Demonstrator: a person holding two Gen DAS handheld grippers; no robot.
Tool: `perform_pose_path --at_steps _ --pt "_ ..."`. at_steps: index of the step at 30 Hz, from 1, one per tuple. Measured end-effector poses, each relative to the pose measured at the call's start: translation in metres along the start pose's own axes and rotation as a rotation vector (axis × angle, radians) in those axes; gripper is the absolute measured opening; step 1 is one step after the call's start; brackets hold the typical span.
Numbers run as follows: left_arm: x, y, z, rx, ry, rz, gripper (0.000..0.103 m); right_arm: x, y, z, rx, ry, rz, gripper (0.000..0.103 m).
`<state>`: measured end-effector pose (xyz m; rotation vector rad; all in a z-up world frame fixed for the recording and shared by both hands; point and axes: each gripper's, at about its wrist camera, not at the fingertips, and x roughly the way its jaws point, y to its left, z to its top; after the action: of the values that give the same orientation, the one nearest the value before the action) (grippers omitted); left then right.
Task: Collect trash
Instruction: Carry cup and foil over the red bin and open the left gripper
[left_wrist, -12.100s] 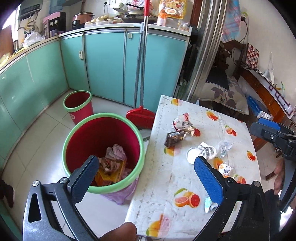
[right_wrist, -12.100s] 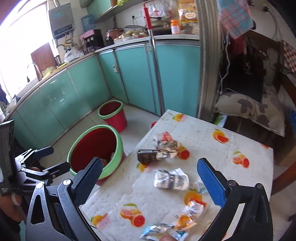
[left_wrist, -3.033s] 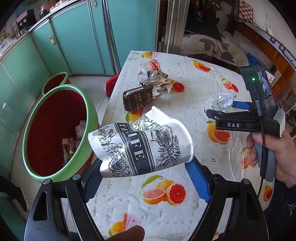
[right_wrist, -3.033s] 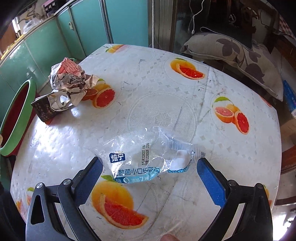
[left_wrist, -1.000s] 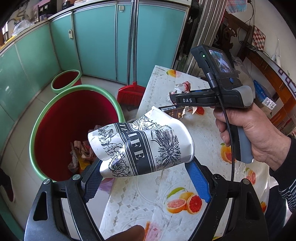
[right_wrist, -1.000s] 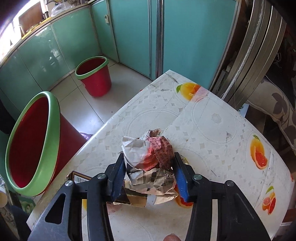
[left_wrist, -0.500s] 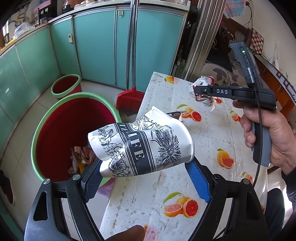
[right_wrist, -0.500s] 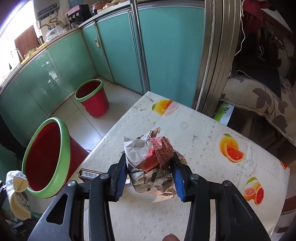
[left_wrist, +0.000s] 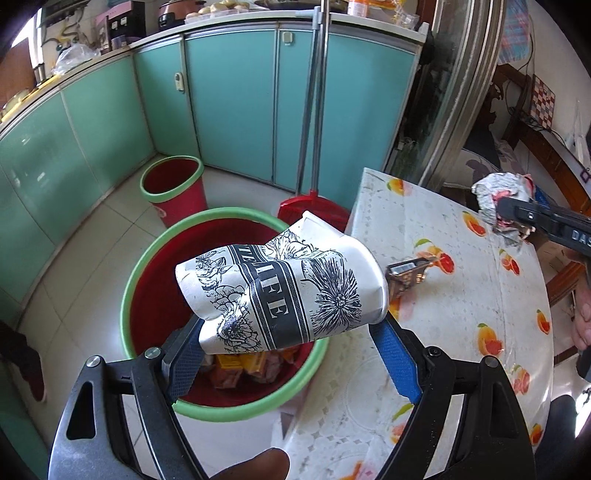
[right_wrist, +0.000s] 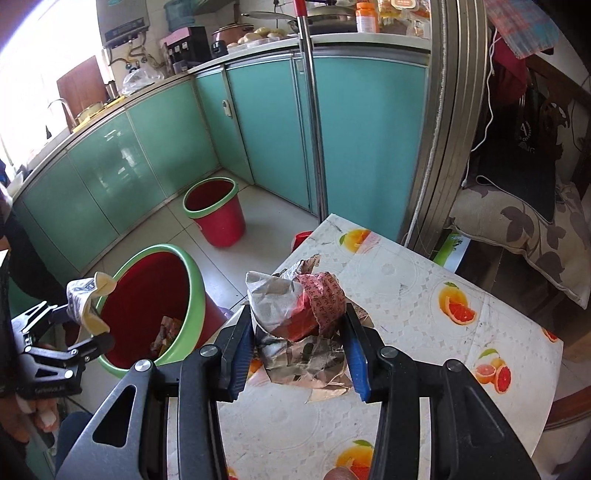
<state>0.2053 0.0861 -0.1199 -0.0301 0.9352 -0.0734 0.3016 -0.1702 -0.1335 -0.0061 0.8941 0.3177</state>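
Observation:
My left gripper (left_wrist: 291, 354) is shut on a crushed white paper cup (left_wrist: 280, 291) with black flower print and holds it over the big red bin with a green rim (left_wrist: 155, 258). The cup also shows in the right wrist view (right_wrist: 86, 299). My right gripper (right_wrist: 299, 350) is shut on a crumpled wad of paper and foil wrappers (right_wrist: 295, 310) above the table's near-left part; the wad also shows in the left wrist view (left_wrist: 498, 199). The big bin (right_wrist: 192, 280) holds several wrappers. A brown wrapper (left_wrist: 406, 271) lies on the table.
The table (left_wrist: 461, 302) has a white cloth with fruit prints. A smaller red bin (left_wrist: 173, 188) stands on the tiled floor by teal cabinets (left_wrist: 240, 96). A red broom (left_wrist: 314, 206) leans on the cabinets. A cushioned seat (right_wrist: 528, 236) stands behind the table.
My left gripper has carried the cup left, over the big bin. My right gripper has lifted the wad higher off the table and drawn back.

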Motion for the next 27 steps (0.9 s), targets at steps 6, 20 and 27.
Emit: perform_pose_path --at_steps 6,20,27 --pt "0.026 0.037 0.002 -0.036 0.045 0.055 0.085 0.003 0.041 0.008 -0.048 0.003 0.038 0.042" --pt "0.059 0.079 -0.027 -0.122 0.126 0.054 0.103 0.047 0.151 0.024 -0.172 0.038 0.139 0.042" --pt "0.041 0.097 -0.053 -0.151 0.088 0.030 0.103 0.089 0.194 0.022 -0.220 0.093 0.190 0.042"
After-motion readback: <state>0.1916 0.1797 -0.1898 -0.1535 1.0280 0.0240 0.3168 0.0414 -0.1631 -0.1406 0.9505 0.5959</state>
